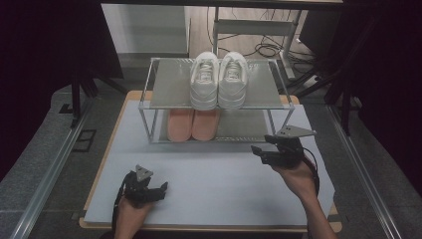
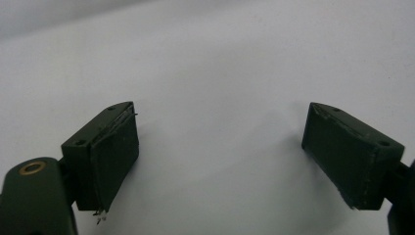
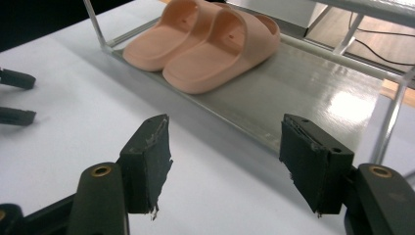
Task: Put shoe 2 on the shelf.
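A two-tier metal shoe rack [image 1: 166, 89] stands at the far side of the white table top. A pair of white sneakers [image 1: 219, 79] sits on its upper shelf. A pair of pink slippers [image 1: 193, 124] lies on the lower shelf [image 3: 293, 93], and the right gripper view shows these slippers [image 3: 205, 44] side by side. My right gripper [image 1: 262, 144] is held just in front of the rack's right front corner, open, with nothing between its jaws [image 3: 225, 161]. My left gripper [image 1: 159, 190] rests low at the near left, open over bare table [image 2: 220, 156].
The white sheet [image 1: 214, 179] covers a wooden table whose edge [image 1: 99, 169] shows around it. Metal rails [image 1: 45, 174] run along both sides. Cables [image 1: 268, 50] and desk legs lie on the floor behind the rack. The left gripper's jaw tips [image 3: 14, 98] appear far off in the right gripper view.
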Demonstrator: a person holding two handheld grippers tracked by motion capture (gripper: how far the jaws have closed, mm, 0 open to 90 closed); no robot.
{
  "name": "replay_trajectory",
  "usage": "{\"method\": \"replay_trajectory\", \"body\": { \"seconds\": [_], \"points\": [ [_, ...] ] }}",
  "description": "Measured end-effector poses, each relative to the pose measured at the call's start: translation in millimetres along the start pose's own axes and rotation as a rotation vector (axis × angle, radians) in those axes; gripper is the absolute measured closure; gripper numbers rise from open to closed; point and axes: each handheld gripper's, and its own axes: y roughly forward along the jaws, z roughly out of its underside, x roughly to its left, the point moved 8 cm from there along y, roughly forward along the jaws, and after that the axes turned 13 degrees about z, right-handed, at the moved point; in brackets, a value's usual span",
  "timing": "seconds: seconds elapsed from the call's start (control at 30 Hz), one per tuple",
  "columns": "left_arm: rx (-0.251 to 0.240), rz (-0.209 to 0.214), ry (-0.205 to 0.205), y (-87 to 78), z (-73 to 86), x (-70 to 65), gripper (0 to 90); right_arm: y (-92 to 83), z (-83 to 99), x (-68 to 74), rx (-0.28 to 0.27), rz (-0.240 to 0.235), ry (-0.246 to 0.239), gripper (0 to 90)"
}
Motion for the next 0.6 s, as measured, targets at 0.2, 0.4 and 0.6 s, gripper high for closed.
{"method": "replay_trajectory", "body": {
  "seconds": [0.2,0.4,0.6],
  "points": [
    [-0.001,-0.001,0.000,0.0,0.0,0.0,13.7,-8.1,13.4,-8.1,0.018,0.013,0.008,35.4],
    [-0.001,-0.001,0.000,0.1,0.0,0.0,13.7,-14.7,30.1,-17.8,0.043,0.030,0.014,33.9],
    [0.002,0.000,0.000,-0.2,0.2,0.0,13.7,-20.3,48.6,-27.7,0.070,0.052,0.020,28.9]
  ]
}}
